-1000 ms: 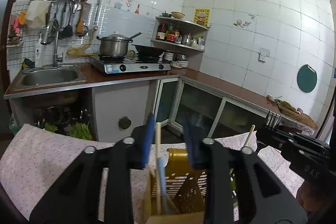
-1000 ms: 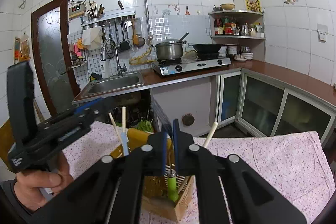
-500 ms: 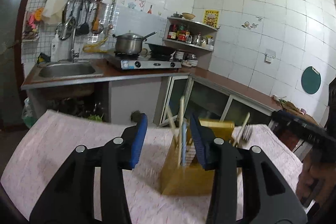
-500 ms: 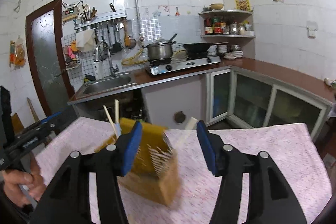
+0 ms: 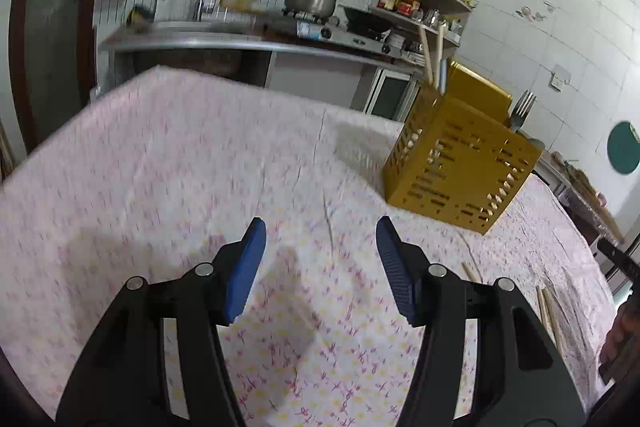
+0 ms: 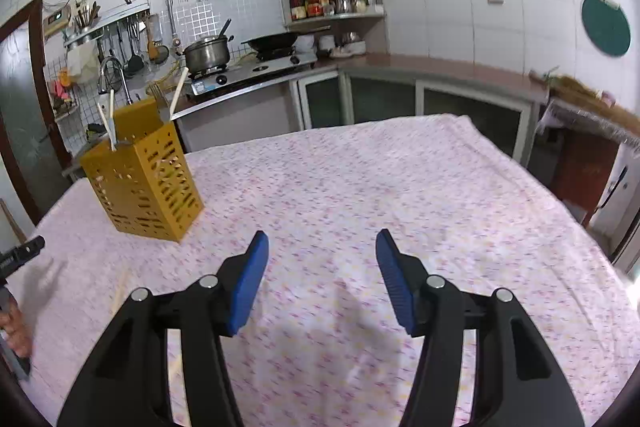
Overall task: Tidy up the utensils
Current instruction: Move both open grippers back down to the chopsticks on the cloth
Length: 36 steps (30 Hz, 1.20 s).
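Both our left tool [image 5: 320, 259] and right tool [image 6: 320, 263] are spread, empty. The chopsticks [image 5: 546, 303] on the table [image 5: 160, 155] look light, stiff, slippery; we judge a mid-shaft pinch best.

Utensil holder [image 5: 456, 167] stands on the tablecloth [image 5: 200, 167], chopsticks [image 5: 546, 307] beside it.

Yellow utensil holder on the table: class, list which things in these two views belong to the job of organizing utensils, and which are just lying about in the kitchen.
Belong to the job:
yellow utensil holder
fork standing in it
chopsticks loose on the tablecloth
left gripper and right gripper, jaws open, empty

Just lying about:
steel pot
wok
sink tap
green round board
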Motion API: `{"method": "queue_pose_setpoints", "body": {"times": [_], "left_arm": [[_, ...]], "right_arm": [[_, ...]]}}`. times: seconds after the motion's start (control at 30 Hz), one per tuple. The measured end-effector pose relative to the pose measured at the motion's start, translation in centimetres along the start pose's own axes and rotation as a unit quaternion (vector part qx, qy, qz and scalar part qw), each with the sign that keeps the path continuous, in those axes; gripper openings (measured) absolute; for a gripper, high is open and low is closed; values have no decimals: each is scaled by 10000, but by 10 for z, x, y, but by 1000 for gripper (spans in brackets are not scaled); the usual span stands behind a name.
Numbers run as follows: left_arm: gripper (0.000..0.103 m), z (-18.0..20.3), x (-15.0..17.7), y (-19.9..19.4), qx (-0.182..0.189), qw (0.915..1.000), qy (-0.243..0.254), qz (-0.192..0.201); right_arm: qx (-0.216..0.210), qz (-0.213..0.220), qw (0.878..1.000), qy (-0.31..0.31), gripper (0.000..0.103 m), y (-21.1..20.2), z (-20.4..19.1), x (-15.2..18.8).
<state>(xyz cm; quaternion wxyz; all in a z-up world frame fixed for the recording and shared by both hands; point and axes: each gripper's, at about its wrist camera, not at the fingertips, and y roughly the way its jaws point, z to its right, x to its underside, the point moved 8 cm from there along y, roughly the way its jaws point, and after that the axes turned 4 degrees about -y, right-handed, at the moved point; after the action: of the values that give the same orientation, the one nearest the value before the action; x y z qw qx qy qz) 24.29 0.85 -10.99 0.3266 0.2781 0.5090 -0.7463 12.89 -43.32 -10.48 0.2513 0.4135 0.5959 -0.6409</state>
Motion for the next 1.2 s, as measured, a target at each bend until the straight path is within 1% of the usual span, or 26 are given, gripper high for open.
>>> {"method": "queue_pose_setpoints", "body": {"times": [0.07,0.13,0.27,0.37,0.47,0.57,0.73,0.83,0.93,1.03,1.13,1.17,1.2], "left_arm": [[56,-1,3,0,-35,10000,11,48],[57,0,2,-4,-68,9998,62,171],[60,8,-2,-17,-83,9985,275,467],[61,8,-6,-20,-155,9987,260,403],[62,10,-5,-24,-29,9992,185,357],[62,16,1,-22,-98,9986,392,331],[63,24,8,-19,25,9986,485,207],[63,27,14,-15,118,9988,479,60],[63,35,22,-9,320,9983,433,-205],[62,50,31,-3,313,9972,424,-539],[63,76,39,-8,205,9946,760,-673],[63,85,44,-7,152,9931,867,-781],[63,94,49,-4,195,9915,879,-942]], "right_arm": [[140,220,9996,134,56,-7,9,3],[83,363,9989,284,56,-11,14,7],[-62,284,9991,299,56,-8,13,6],[-107,325,9992,201,56,-14,8,6],[-141,267,9995,90,56,-14,2,9],[-189,206,9996,63,56,-14,0,12],[-219,89,9995,190,56,-10,3,16],[-268,-34,9993,252,56,-6,4,19],[-282,-243,9990,260,56,1,1,24],[-226,-457,9986,169,56,1,-6,27],[-229,-602,9979,38,56,-3,-18,26],[-252,-676,9974,11,56,-2,-22,27],[-294,-757,9967,-11,56,-2,-26,28]]}}
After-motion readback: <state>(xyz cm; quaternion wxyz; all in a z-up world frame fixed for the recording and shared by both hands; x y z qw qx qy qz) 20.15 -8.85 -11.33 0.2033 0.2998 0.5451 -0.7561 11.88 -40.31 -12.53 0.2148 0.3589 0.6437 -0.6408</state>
